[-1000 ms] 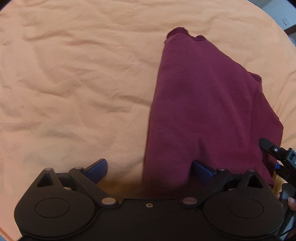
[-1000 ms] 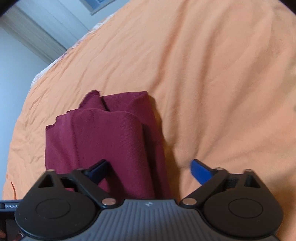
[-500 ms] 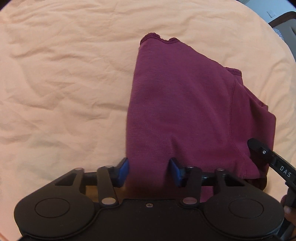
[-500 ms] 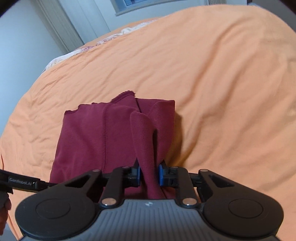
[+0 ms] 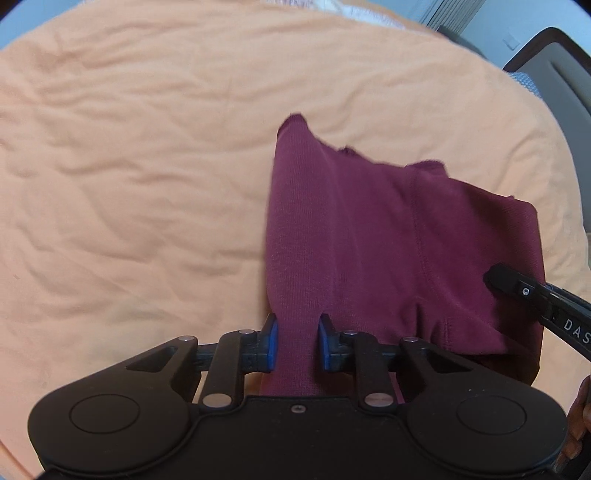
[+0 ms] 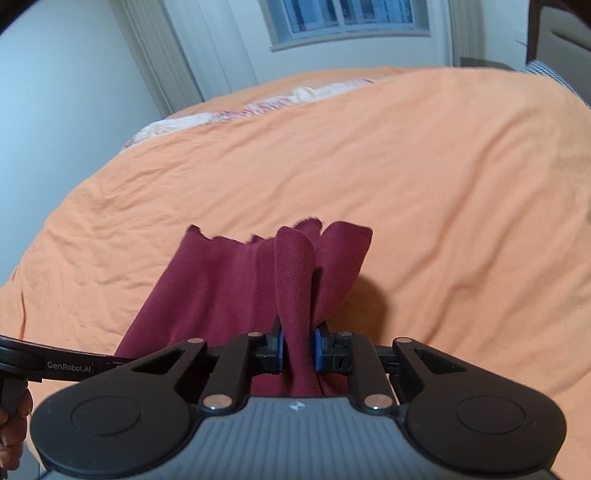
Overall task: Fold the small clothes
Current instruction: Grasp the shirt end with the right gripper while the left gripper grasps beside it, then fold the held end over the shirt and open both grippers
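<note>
There is one garment (image 5: 369, 236), two grippers, one bed cover and one window. The garment is dark maroon, of a fine ribbed knit, with a stitched seam running down its right part in the left wrist view. It is folded into several layers, and its far edge is uneven with a small frayed-looking trim. In the left wrist view it fills the centre and the right of the frame. In the right wrist view it is in the lower centre, where two rounded folds stand up side by side at the far end.

The left gripper (image 5: 294, 341) is clenched on the near left edge of the garment; the cloth passes between its two blue pads (image 5: 270, 341). The right gripper (image 6: 298, 349) is also clenched on the garment, and a narrow upright fold is pinched between its blue pads. Part of this right gripper shows at the right edge of the left wrist view, as a black bar with white letters.

The cloth lies over an orange bed cover (image 5: 129, 166), wrinkled, which fills most of both views. The near end of the garment appears raised, with a shadow under it on the right. The window (image 6: 347, 18) is at the top centre of the right wrist view. A hand (image 6: 13, 432) shows partly at the lower left edge there.
</note>
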A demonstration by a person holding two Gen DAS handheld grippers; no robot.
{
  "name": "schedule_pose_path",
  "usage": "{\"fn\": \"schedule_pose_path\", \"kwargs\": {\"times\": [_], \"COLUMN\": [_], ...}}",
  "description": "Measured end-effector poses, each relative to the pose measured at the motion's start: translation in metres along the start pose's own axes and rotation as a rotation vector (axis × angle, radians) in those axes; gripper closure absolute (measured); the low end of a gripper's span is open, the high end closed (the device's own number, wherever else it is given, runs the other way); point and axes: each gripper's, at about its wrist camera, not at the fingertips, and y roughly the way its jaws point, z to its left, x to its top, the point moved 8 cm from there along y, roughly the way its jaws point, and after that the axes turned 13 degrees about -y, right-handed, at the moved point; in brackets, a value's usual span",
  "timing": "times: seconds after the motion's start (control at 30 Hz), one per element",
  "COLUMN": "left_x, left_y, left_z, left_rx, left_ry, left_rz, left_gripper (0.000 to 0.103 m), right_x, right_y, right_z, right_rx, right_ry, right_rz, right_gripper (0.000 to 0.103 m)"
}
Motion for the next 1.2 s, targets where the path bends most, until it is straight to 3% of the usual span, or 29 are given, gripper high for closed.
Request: {"fn": "schedule_pose_path", "kwargs": {"times": [0.27,0.57,0.77,0.97,1.07,1.13,1.2], "left_x": [0.017,0.040,0.048,0.040,0.033,0.033,0.032], "left_y": [-0.043,-0.089,-0.091,-0.060,-0.049,-0.044,-0.044], "left_z": [0.053,0.130,0.162,0.198,0.204,0.208,0.213], "left_rx": [0.017,0.061,0.093,0.070,0.064,0.063,0.060], "left_ry": [-0.053,-0.156,-0.208,-0.302,-0.309,-0.302,-0.301], "left_rz": [-0.057,-0.150,-0.157,-0.062,-0.030,-0.013,0.005], "left_gripper": [0.080,0.080,0.080,0.079,0.077,0.075,0.073], "right_x": [0.035,0.079,0.087,0.067,0.056,0.050,0.043], "right_y": [-0.002,0.031,0.068,0.108,0.112,0.108,0.102], "right_z": [0.070,0.161,0.204,0.210,0.199,0.190,0.181], "right_rx": [0.064,0.156,0.175,0.171,0.144,0.118,0.096], "right_ry": [-0.092,-0.189,-0.281,-0.254,-0.251,-0.241,-0.210], "right_rz": [-0.054,-0.074,-0.011,0.136,0.171,0.168,0.168], "right_gripper": [0.086,0.086,0.086,0.084,0.068,0.043,0.034]}}
